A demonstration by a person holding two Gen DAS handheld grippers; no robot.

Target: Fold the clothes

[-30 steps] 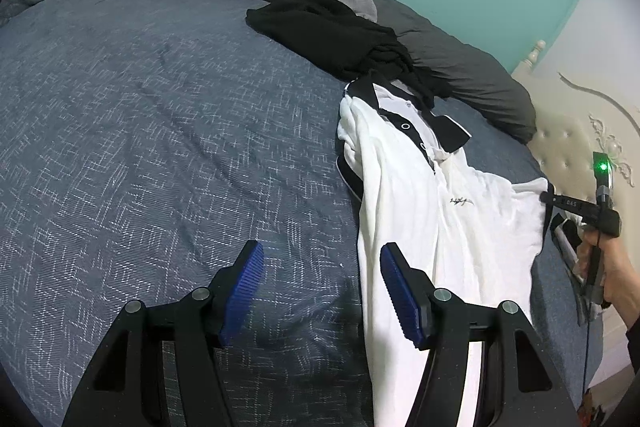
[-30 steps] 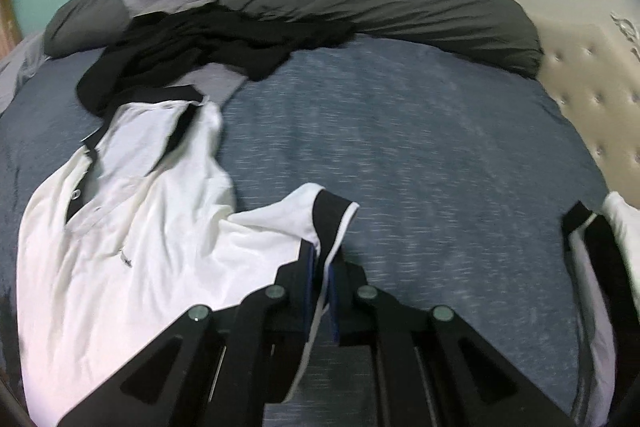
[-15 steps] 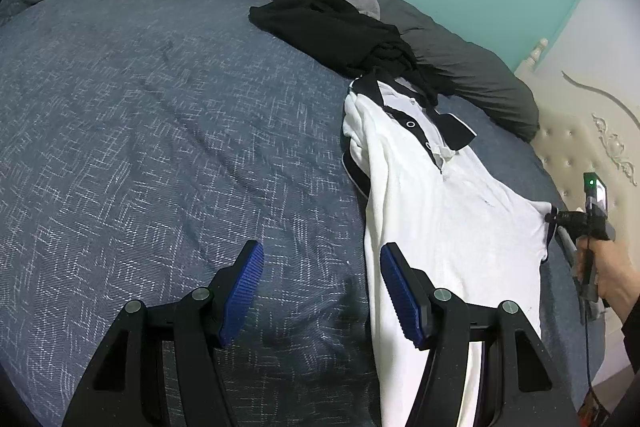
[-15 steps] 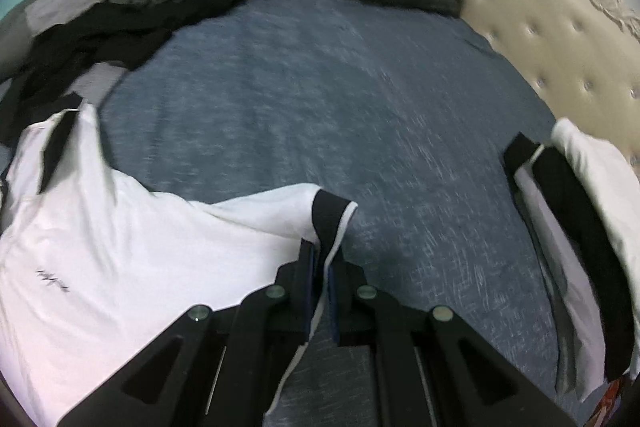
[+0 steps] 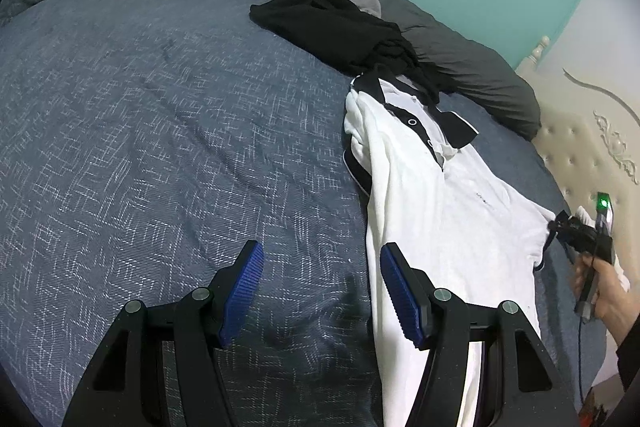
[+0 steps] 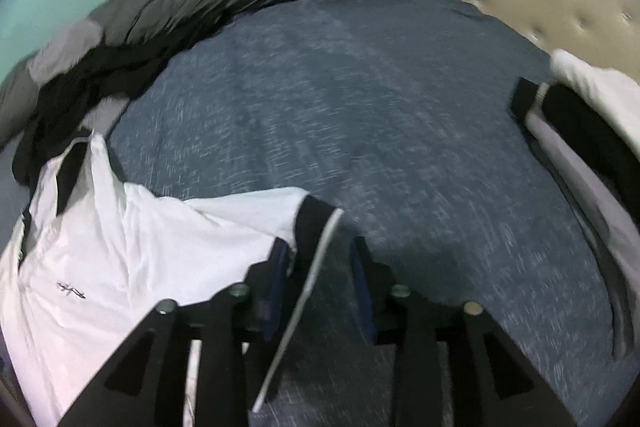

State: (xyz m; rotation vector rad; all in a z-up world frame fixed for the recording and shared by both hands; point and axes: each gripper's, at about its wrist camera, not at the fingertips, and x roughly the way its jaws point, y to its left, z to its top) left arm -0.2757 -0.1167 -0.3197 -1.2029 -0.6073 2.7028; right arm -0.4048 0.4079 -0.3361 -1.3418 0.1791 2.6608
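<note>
Matt white cotton-like polo shirt (image 5: 436,211) lies on a coarse-woven blue-grey cloth bedspread (image 5: 160,131); ribbed blue gripper pads (image 5: 244,287).

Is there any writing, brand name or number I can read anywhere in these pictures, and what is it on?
Nothing can be read.
Small dark script logo on the chest of the white polo shirt: a scrawl, too small and blurred to make out.
Same logo in the left view: only tiny marks.
No other words, numbers or signs are visible.

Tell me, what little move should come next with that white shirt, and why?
Probably draw the right gripper back off the sleeve: its jaws stand open, and the white shirt lies spread on the bed. The left gripper is open too, holding nothing.
</note>
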